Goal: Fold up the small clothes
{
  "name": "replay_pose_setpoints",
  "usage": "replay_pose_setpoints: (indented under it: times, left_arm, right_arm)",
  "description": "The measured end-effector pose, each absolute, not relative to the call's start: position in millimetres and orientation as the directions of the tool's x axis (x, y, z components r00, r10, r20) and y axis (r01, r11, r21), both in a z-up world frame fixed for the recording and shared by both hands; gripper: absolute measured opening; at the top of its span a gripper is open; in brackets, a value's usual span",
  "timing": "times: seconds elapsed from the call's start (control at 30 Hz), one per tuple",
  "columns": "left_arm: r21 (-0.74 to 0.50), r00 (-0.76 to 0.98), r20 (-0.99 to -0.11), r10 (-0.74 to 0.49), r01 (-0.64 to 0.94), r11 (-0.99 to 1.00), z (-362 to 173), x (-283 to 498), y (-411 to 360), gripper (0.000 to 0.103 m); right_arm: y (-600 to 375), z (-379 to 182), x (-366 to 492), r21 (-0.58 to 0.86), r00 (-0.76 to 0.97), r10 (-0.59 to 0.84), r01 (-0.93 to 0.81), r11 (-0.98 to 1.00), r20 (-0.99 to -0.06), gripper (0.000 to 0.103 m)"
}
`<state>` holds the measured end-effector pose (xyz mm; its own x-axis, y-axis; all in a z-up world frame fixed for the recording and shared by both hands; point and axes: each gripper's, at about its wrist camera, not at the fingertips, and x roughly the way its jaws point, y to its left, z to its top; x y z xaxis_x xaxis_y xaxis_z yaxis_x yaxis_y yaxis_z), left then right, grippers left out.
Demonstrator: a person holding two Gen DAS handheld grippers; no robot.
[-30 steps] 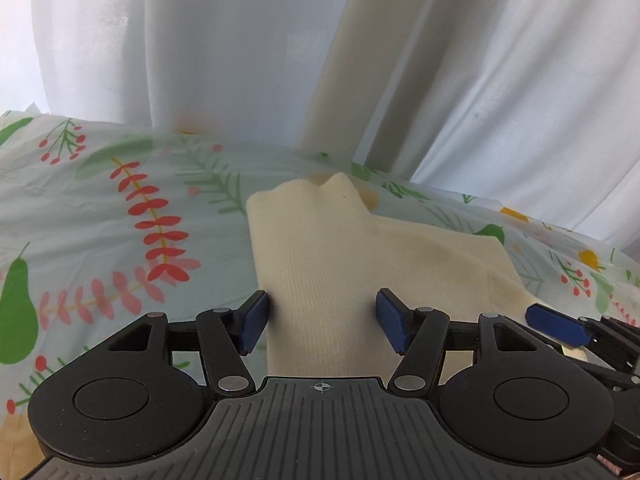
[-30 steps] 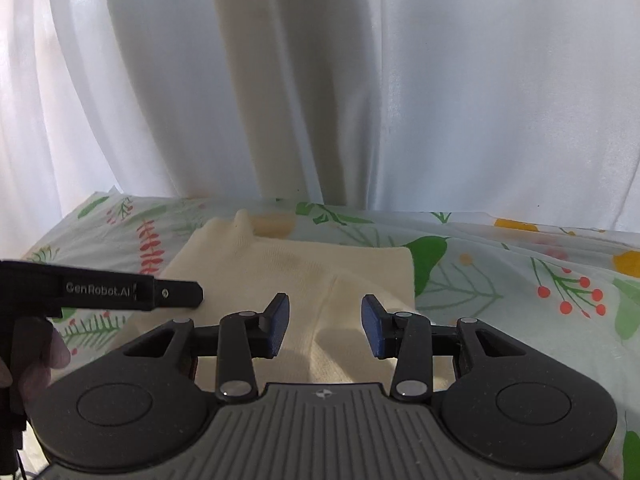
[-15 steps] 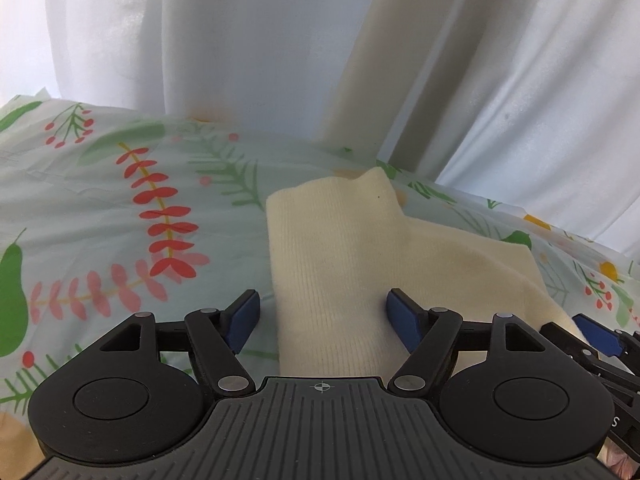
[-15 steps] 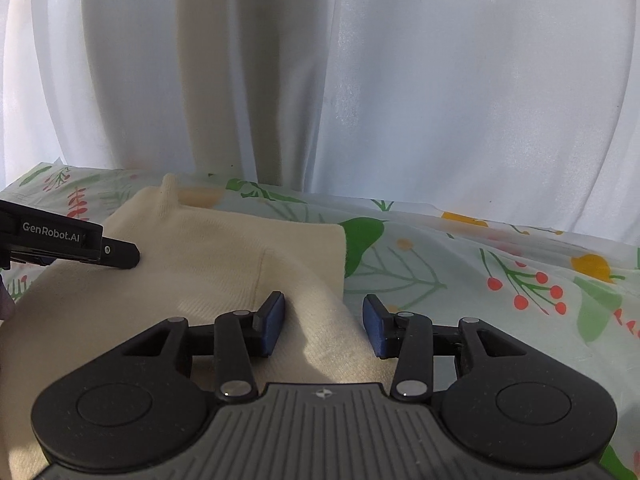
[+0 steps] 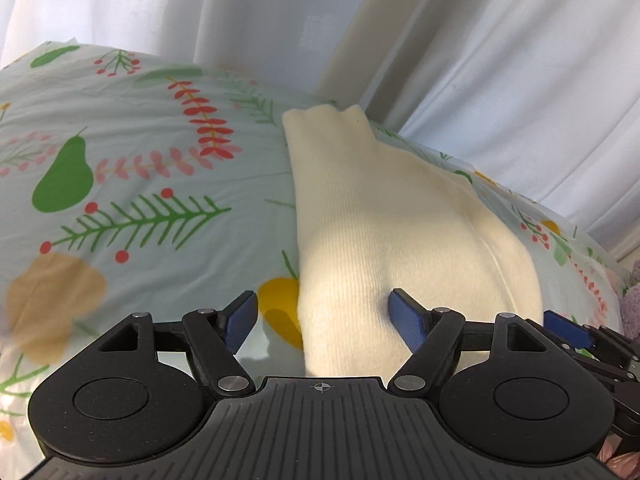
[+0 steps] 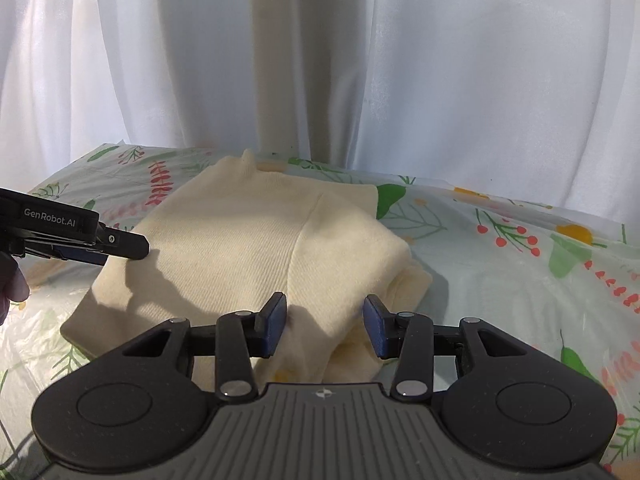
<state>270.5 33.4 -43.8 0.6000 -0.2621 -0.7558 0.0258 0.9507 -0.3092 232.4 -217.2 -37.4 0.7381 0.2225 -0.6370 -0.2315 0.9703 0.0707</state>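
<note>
A cream knit garment [image 5: 384,220] lies folded on the leaf-and-fruit printed cloth [image 5: 140,200]; it also shows in the right wrist view [image 6: 256,248]. My left gripper [image 5: 322,318] is open, its jaws astride the garment's near left edge, right pad against the fabric. My right gripper [image 6: 324,322] is open over the garment's near right corner, holding nothing. The left gripper also shows in the right wrist view [image 6: 100,242] at the garment's left edge. The right gripper's blue fingertip [image 5: 568,326] peeks into the left wrist view.
White and beige curtains [image 6: 320,60] hang right behind the table's far edge. The printed cloth [image 6: 520,260] spreads on both sides of the garment. A purple fuzzy item [image 5: 630,300] sits at the far right edge.
Both grippers have pulled back toward me and risen. The garment's near part now lies folded over and bunched, with a doubled layer at its right corner. Both stay open.
</note>
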Motion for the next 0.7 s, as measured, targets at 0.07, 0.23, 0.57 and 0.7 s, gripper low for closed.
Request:
replay_pose_setpoints:
  times: [0.07, 0.23, 0.57, 0.7]
  left_arm:
    - [-0.313, 0.598, -0.759, -0.257, 0.012, 0.950, -44, 267, 35, 0.078]
    - [-0.267, 0.608, -0.760, -0.231, 0.032, 0.963, -36, 248, 33, 0.078]
    - [-0.240, 0.583, -0.779, -0.229, 0.060, 0.969, -41, 220, 25, 0.078]
    - [-0.235, 0.587, -0.781, -0.211, 0.037, 0.971, -42, 223, 23, 0.078]
  right_arm:
    - [-219, -38, 231, 0.079, 0.736, 0.207, -0.205, 0.975, -0.644, 0.042]
    - [-222, -28, 225, 0.128, 0.720, 0.212, -0.171, 0.977, -0.660, 0.042]
    - [-235, -43, 208, 0.407, 0.600, 0.378, -0.095, 0.908, -0.705, 0.041]
    - [-234, -44, 213, 0.432, 0.601, 0.381, -0.065, 0.900, -0.702, 0.023]
